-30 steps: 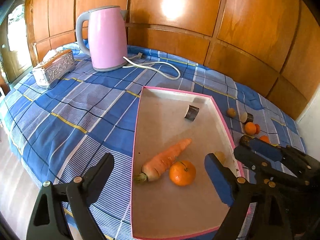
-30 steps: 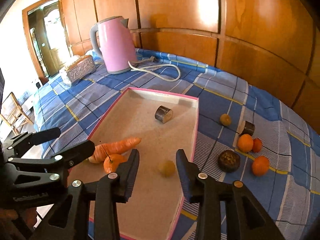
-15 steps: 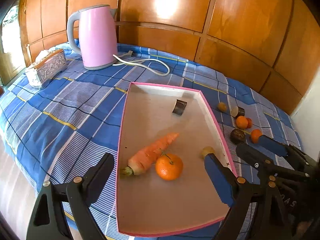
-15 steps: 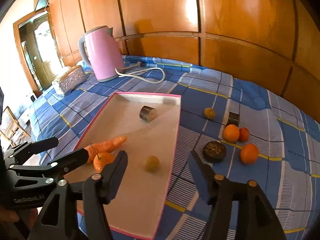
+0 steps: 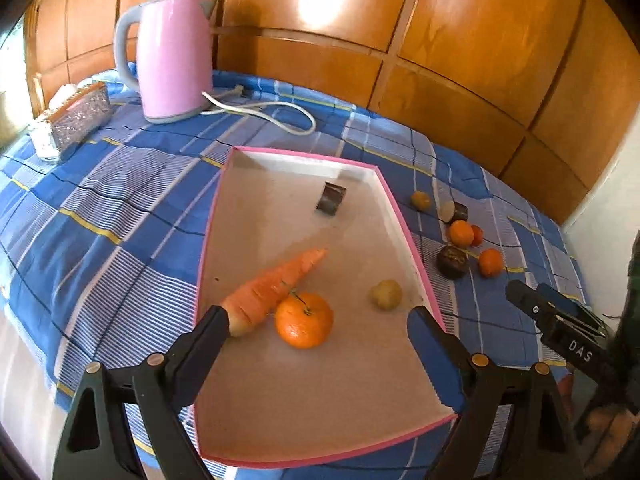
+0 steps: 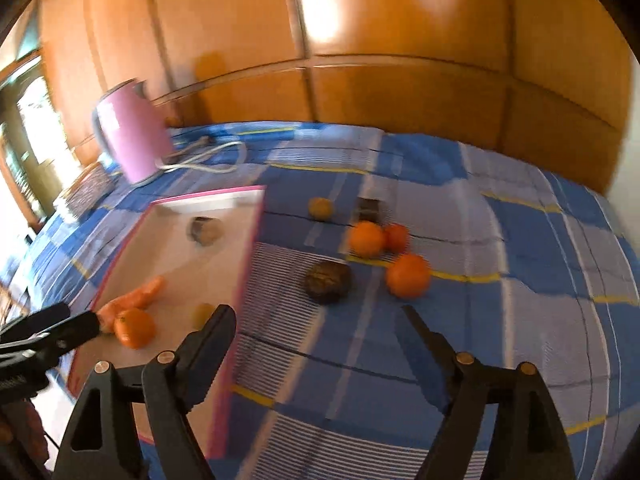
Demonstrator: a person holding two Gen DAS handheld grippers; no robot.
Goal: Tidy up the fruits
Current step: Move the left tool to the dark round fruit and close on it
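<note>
Wood-panelled wall behind, blue plaid cloth [image 5: 120,216] over the table, pink kettle [image 5: 172,56] w/ white cord [image 5: 264,114] at the back, silver tissue box [image 5: 76,118] far left.

Pink-rimmed tray [image 5: 404,232] sits mid-cloth. Inside: carrot [image 5: 276,288] touching a tangerine [image 5: 305,320], a small yellowish fruit [image 5: 386,294] near the right wall, a dark cut cylinder piece [image 5: 331,199] toward the back.

On the cloth, right of the tray: dark round fruit [image 6: 327,280], three orange fruits – one alone [image 6: 409,276], two touching [image 6: 367,239] [image 6: 397,237] – plus a small yellow one [image 6: 320,207] and another dark piece [image 6: 369,209].

Left gripper [image 5: 318,328] jaws wide apart, nothing between them, over the tray's near end. Right gripper [image 6: 320,324] also spread and empty, aimed at the cloth just short of the dark fruit; the view is motion-blurred.

Likely next: right picks a loose fruit.

Risks:
- Round fruit may roll if a finger nudges it before closing, esp. the touching pair.
- Loose cloth could catch a fingertip and shift neighbours.
- Carrying a fruit in low could clip the tray's raised right wall.
- Both grippers near the same tray end, so they could bump.
</note>
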